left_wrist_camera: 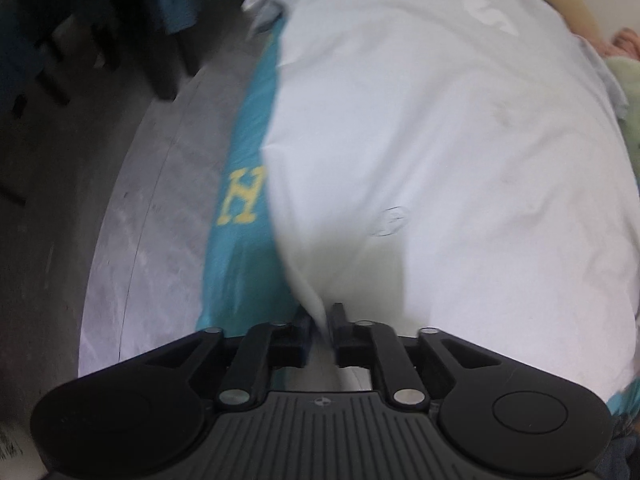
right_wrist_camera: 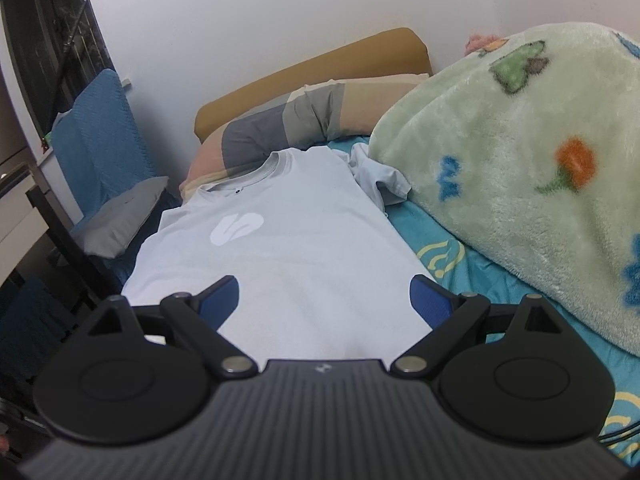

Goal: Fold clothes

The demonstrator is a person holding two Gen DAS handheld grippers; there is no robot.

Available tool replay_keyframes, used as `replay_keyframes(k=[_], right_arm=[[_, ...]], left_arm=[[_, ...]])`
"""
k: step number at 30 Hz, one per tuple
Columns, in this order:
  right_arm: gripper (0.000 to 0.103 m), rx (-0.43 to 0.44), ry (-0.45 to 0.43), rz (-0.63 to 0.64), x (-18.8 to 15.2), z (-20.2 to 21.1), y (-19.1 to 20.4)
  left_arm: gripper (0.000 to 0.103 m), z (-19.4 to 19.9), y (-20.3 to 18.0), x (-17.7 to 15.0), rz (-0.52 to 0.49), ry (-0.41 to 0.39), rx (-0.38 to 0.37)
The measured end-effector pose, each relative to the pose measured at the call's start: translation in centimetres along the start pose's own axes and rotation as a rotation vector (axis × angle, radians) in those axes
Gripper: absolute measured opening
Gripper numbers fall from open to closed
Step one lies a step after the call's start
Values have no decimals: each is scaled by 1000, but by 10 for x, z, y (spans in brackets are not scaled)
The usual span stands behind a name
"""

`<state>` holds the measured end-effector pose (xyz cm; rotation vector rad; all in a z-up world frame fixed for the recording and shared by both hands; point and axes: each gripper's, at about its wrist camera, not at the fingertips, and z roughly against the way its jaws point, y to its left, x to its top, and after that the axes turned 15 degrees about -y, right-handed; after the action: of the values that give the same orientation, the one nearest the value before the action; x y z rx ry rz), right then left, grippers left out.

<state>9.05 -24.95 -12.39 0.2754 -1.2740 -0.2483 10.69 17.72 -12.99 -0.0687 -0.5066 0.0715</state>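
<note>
Left wrist view: the left gripper (left_wrist_camera: pixel 322 322) points steeply down at the bed's near edge, its fingers (left_wrist_camera: pixel 340 320) nearly together with a fold of the white T-shirt (left_wrist_camera: pixel 440 140) hem between them; whether the pads press it I cannot tell. The shirt lies spread over the teal bedsheet (left_wrist_camera: pixel 244 152).

Right wrist view: the right gripper (right_wrist_camera: pixel 324 294) hovers with its fingers (right_wrist_camera: pixel 224 296) spread wide, holding nothing, over the flat T-shirt (right_wrist_camera: pixel 288 248), beside a green fleece blanket (right_wrist_camera: pixel 520 200) and below a striped pillow (right_wrist_camera: pixel 288 120).

The left gripper (left_wrist_camera: pixel 322 320), low in the frame's centre, points steeply down, jaws nearly together; the right gripper (right_wrist_camera: pixel 324 294) stands wide open.
</note>
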Motion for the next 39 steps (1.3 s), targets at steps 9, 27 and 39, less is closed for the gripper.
replay_keyframes(k=[9, 27, 39], right_arm=[[94, 31, -63, 92, 9, 8, 14], [94, 64, -150, 18, 35, 27, 3], [94, 77, -193, -109, 40, 14, -26]], left_arm=[[81, 40, -41, 22, -84, -128, 71], [98, 96, -170, 53, -76, -515, -18], [101, 70, -174, 15, 32, -721, 2]])
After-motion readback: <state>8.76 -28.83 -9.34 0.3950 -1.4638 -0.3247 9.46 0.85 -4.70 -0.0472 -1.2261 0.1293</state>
